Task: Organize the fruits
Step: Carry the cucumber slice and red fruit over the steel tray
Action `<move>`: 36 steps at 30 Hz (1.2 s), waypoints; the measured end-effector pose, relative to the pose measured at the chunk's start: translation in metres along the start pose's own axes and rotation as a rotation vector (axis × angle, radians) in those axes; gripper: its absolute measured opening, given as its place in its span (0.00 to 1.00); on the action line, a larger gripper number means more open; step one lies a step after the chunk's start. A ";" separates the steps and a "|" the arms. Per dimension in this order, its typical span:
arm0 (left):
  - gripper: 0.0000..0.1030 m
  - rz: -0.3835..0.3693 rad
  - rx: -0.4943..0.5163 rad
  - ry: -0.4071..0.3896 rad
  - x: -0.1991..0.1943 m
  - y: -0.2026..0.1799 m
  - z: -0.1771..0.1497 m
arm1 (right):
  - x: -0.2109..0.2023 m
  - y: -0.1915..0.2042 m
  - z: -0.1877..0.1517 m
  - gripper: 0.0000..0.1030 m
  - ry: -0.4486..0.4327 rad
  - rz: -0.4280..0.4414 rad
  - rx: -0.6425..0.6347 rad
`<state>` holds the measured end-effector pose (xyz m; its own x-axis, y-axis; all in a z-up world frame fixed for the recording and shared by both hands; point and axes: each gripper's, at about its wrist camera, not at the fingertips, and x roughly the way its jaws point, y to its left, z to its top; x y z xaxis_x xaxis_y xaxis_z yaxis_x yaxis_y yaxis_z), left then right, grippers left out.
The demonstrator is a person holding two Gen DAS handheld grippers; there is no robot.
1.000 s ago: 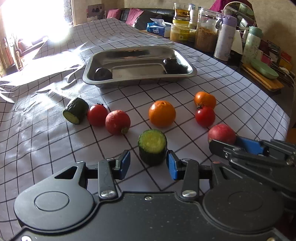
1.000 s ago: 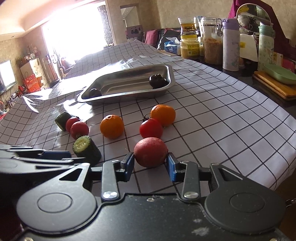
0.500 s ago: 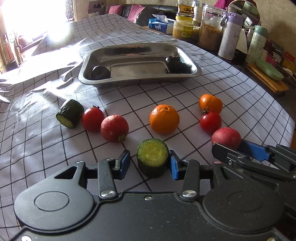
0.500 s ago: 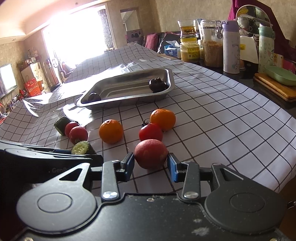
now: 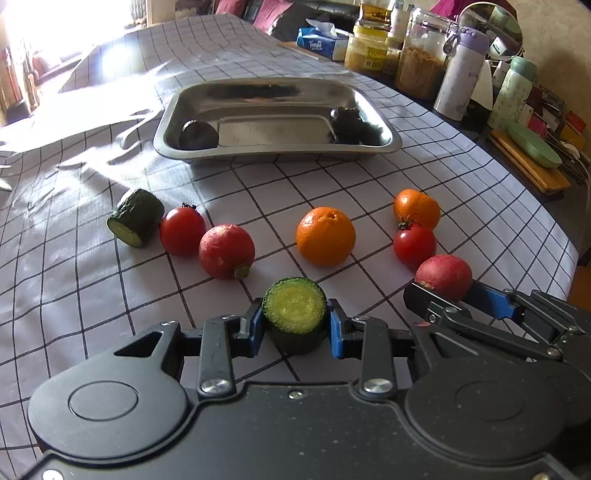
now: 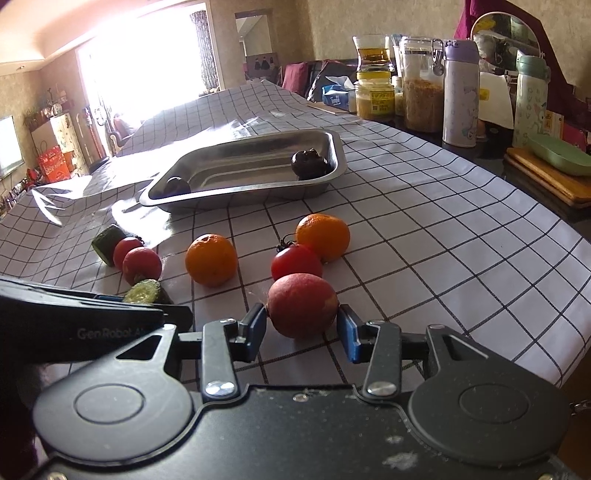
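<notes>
Both grippers on produce
Left gripper (image 5: pixel 295 326) pinches the green cucumber chunk (image 5: pixel 294 314); right gripper (image 6: pixel 302 332) flanks the round red radish (image 6: pixel 302 309), contact unclear.

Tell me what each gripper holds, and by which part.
The left gripper clamps the cucumber chunk by its green sides, cut face up. The right gripper brackets the red fruit at its widest sides; firm contact cannot be told.

bright window (image 6: pixel 147 62) glare at back w/ patterned walls (image 6: pixel 332 26), tv (image 6: pixel 9 147) far left.
</notes>
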<state>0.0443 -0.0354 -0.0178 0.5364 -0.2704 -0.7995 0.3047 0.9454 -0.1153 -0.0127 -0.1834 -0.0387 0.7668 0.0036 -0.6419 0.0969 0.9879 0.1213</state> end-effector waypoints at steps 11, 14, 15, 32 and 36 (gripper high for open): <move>0.41 -0.065 -0.057 0.146 -0.002 0.017 0.015 | -0.002 -0.004 0.015 0.41 0.090 0.048 0.012; 0.41 -0.082 -0.070 0.177 -0.004 0.021 0.022 | -0.004 -0.008 0.026 0.41 0.133 0.096 0.028; 0.41 -0.085 -0.070 0.182 -0.005 0.022 0.024 | -0.003 -0.011 0.030 0.41 0.150 0.113 0.035; 0.41 -0.081 -0.082 0.110 -0.005 0.033 0.103 | 0.013 -0.010 0.119 0.41 0.205 0.212 0.048; 0.41 -0.067 -0.119 0.081 0.004 0.041 0.127 | 0.025 -0.007 0.143 0.41 0.187 0.195 0.071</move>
<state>0.1591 -0.0209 0.0494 0.4511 -0.3228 -0.8320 0.2402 0.9418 -0.2352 0.0969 -0.2129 0.0529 0.6458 0.2274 -0.7288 0.0081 0.9525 0.3044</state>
